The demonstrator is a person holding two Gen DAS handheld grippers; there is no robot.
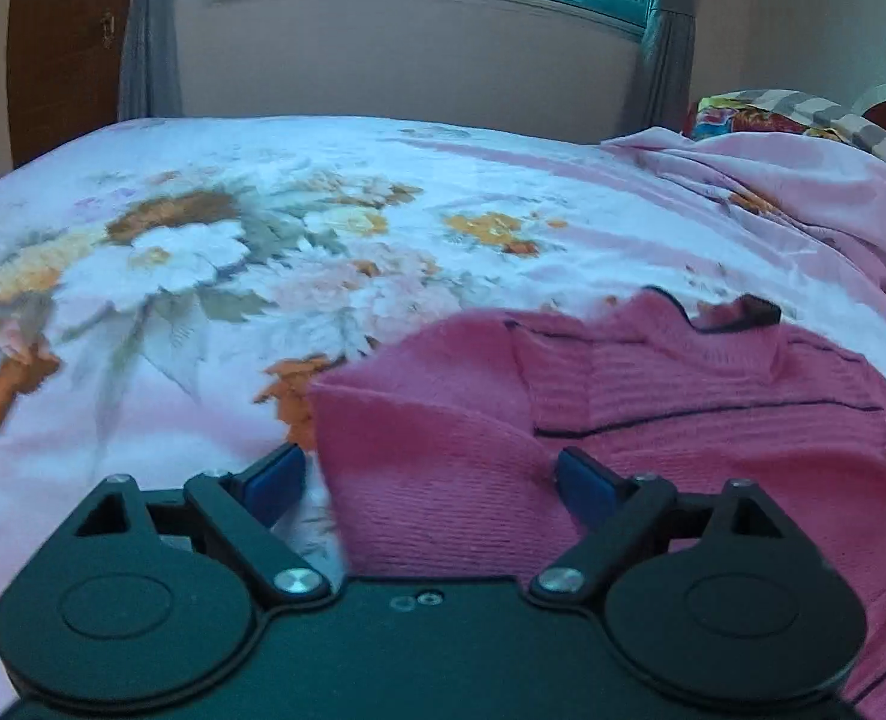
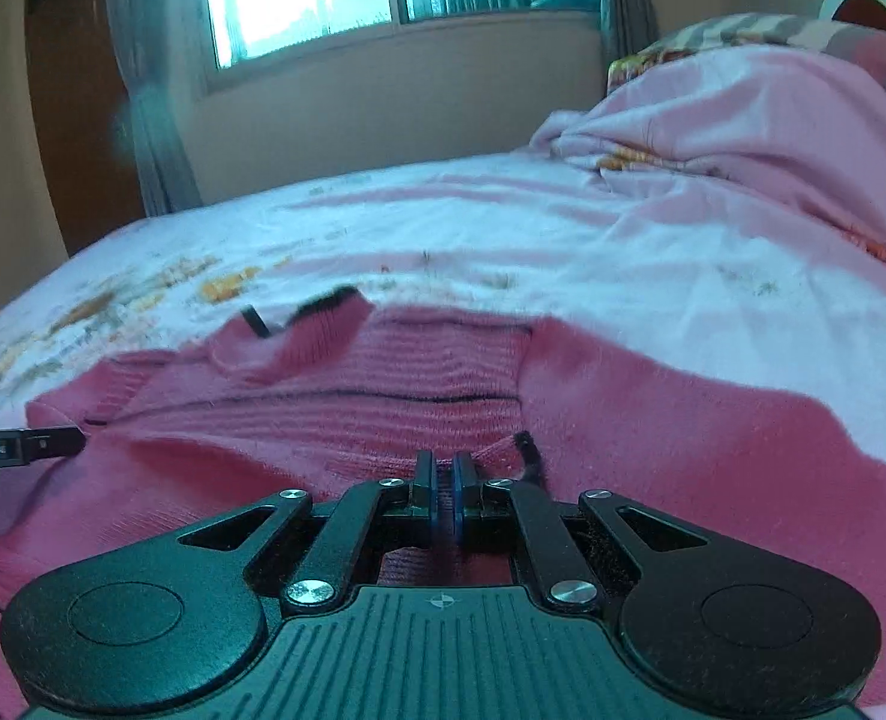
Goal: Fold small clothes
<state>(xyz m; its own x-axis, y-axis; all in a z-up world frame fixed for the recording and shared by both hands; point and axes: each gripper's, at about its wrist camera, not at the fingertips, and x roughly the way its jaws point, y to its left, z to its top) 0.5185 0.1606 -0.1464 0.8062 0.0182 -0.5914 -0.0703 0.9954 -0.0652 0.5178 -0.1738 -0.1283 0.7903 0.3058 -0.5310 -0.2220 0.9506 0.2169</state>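
One pink ribbed-knit sweater with thin dark trim lines [image 1: 652, 420] is being shown spread across a floral-printed bedsheet [image 1: 203, 276], with its dark-edged neckline [image 2: 323, 312] turned toward the window. Only this single garment is being seen; a rumpled pale pink blanket [image 2: 742, 138] is lying well apart at the bed's far right.

The left gripper [image 1: 434, 477] is being held with its blue pads spread wide, straddling the sweater's near left edge without pinching anything. The right gripper [image 2: 443, 480] is being kept closed, its pads pressed together over the knit near a dark-tipped cuff [image 2: 526, 450]; whether fabric is actually being caught between them cannot be told.

The knit is being judged soft, light and limp, likely to sag and stretch when lifted, and its fuzzy surface is expected to cling rather than slip. Hold is best being taken at thicker seams: hem corners, shoulder edges or cuffs.
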